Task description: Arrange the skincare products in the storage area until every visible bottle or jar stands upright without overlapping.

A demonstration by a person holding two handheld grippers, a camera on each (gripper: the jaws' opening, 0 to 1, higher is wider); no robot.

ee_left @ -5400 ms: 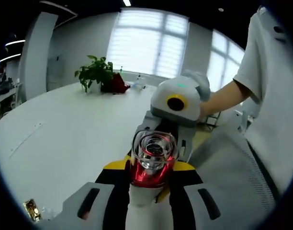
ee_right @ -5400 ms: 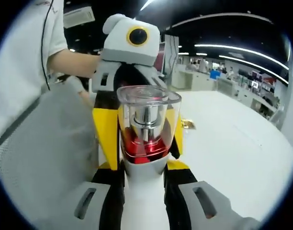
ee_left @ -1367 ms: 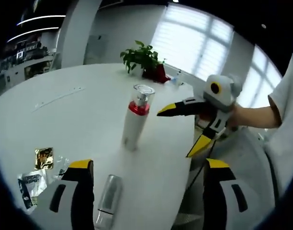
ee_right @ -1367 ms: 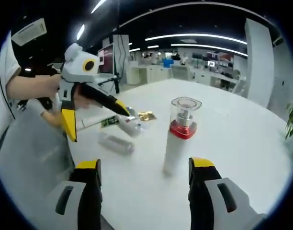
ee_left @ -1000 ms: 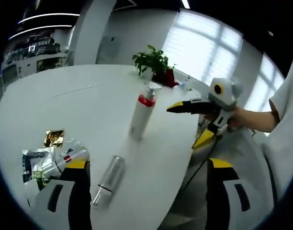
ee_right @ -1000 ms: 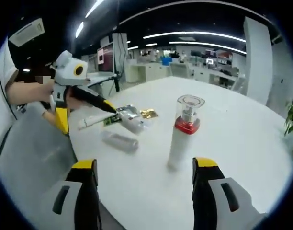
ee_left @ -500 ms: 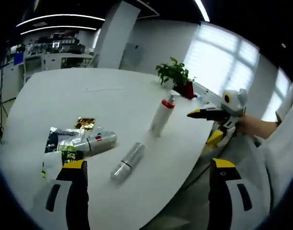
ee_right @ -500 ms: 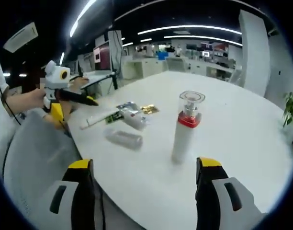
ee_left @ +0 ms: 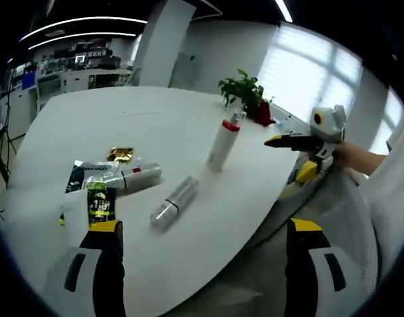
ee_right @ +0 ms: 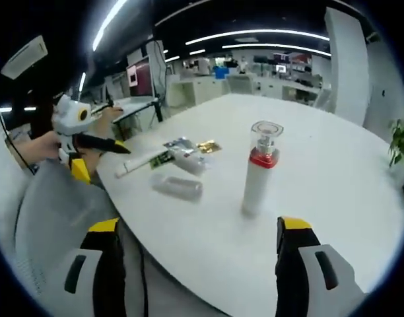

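Note:
A white pump bottle (ee_left: 222,143) with a red collar and clear cap stands upright on the white table (ee_left: 90,125); it is the tall bottle (ee_right: 257,176) in the right gripper view too. A clear bottle (ee_left: 173,203) (ee_right: 177,187) lies on its side nearer the table edge. Beside it lies a white bottle (ee_left: 131,178) (ee_right: 186,162) among sachets. My left gripper (ee_left: 202,226) (ee_right: 96,160) is open and holds nothing, well back from the table. My right gripper (ee_right: 199,226) (ee_left: 293,158) is likewise open, off the table's edge.
Flat sachets (ee_left: 88,177), a gold packet (ee_left: 120,154) (ee_right: 208,146) and a long white tube (ee_right: 137,164) lie by the fallen bottles. A potted plant (ee_left: 244,91) stands at the far side. The person's hand (ee_left: 350,158) and sleeve are beyond the table edge.
Both grippers have drawn a little farther back from the table, so more of it shows. The upright bottle and the lying bottles have stayed in place.

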